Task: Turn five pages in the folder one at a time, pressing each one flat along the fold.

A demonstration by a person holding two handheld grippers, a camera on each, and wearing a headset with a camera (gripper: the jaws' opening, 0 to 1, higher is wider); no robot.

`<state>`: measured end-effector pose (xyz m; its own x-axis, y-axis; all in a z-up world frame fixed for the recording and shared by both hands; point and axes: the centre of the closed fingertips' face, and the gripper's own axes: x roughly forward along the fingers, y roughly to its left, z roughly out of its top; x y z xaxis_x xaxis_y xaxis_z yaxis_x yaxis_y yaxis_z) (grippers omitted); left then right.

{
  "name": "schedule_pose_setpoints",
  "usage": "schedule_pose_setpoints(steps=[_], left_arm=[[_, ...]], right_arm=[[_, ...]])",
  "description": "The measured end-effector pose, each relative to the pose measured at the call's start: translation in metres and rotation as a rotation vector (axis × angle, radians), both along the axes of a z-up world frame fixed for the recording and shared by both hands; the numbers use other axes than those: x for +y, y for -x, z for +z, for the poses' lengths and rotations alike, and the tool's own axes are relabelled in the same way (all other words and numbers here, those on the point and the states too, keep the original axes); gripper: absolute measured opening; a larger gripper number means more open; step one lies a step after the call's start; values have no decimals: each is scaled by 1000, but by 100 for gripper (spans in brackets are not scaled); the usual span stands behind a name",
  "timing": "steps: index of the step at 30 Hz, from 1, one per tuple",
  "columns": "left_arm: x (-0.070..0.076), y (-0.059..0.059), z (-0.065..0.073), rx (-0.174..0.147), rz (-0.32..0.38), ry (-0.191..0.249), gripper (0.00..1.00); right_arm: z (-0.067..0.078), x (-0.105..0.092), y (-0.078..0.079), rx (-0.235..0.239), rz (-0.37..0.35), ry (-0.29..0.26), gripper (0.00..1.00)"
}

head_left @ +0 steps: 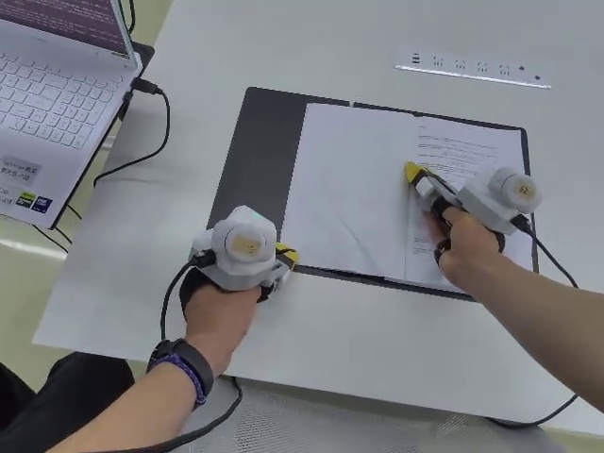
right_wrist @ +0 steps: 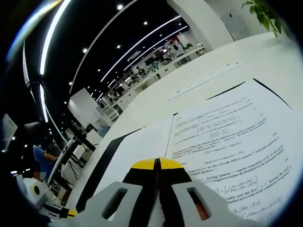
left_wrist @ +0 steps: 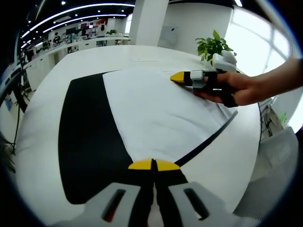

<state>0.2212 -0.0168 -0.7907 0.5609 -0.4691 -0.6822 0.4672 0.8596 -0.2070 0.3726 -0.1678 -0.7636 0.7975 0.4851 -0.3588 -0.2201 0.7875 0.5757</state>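
Right gripper (head_left: 413,173): jaws fully closed, nothing between them. The yellow tips are down on the paper right at the fold (head_left: 412,137), about halfway along it. It comes in from the folder's right side at an angle to the fold.

The folder (head_left: 250,160) lies open and flat on the bench (head_left: 283,47). The fold is its long axis here and runs from the folder's near edge to its far edge, away from the person. The blank page (head_left: 349,189) lies left of the fold over the black cover. The printed page (head_left: 472,151) lies right of the fold.

Left gripper (head_left: 286,255): jaws also closed, holding nothing. It is parked at the folder's near edge, left of the fold, with its tips at the cover's rim. It looks like it pins the cover, but I can't confirm contact.

My read:
- This is the pressing step, so the stroke has to follow the fold line towards the near or far edge, not across it.
- The next page's free edge is on the folder's right side, nearer the Right gripper.
- That gripper has to open before it can pick up the sheet.
- Main risk is dragging or creasing the blank page if the tips push sideways.
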Motion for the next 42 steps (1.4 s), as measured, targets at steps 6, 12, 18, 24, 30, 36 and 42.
schedule_pose_setpoints(steps=[6,12,18,24,30,36,42], left_arm=[[0,0,0,-3,-2,0,0],[-1,0,0,-9,-7,-7,0],[-2,0,0,-11,-7,-6,0],[-2,0,0,-16,-11,-7,0],[-2,0,0,-19,-12,-10,0],[-2,2,1,-20,-13,-2,0],[-1,8,1,-30,-18,-10,0]], right_arm=[[-1,-2,13,-1,1,3,0],[-1,-2,25,10,-5,4,0],[-2,-3,40,13,4,12,0],[-3,-4,52,20,12,14,0],[-9,-8,62,26,17,20,0],[-12,-10,76,30,14,14,0],[-15,-11,92,32,15,26,0]])
